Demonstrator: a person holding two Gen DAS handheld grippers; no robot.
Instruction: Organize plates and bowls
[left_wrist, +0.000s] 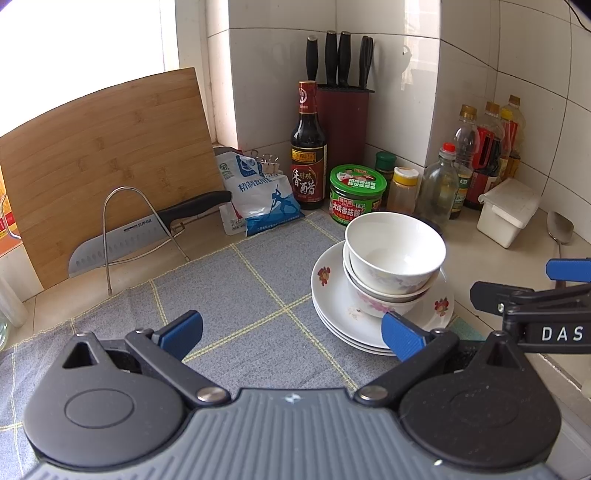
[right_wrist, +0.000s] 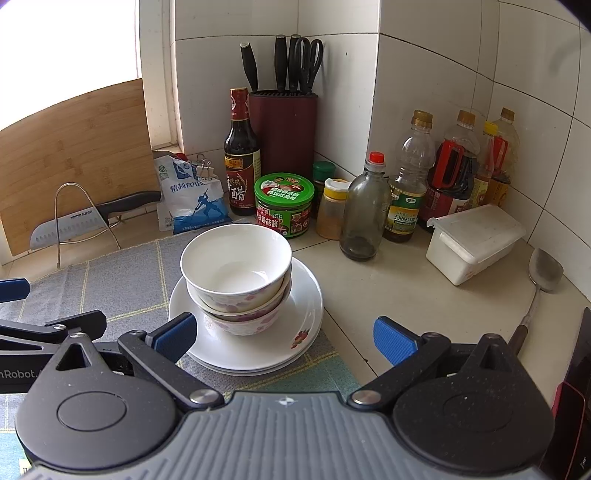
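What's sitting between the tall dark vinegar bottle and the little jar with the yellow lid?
The green-lidded mushroom sauce tub, seen best in the right wrist view.

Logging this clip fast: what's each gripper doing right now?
Left gripper: open, holding nothing.
Right gripper: open, holding nothing, beside the stacked white ceramic bowls.

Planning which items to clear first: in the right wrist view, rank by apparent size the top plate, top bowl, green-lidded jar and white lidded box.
Largest to smallest as they look:
1. top plate
2. top bowl
3. white lidded box
4. green-lidded jar
The bowl and box look close, and the bowl sits nearer the camera, so that pair is unsure.
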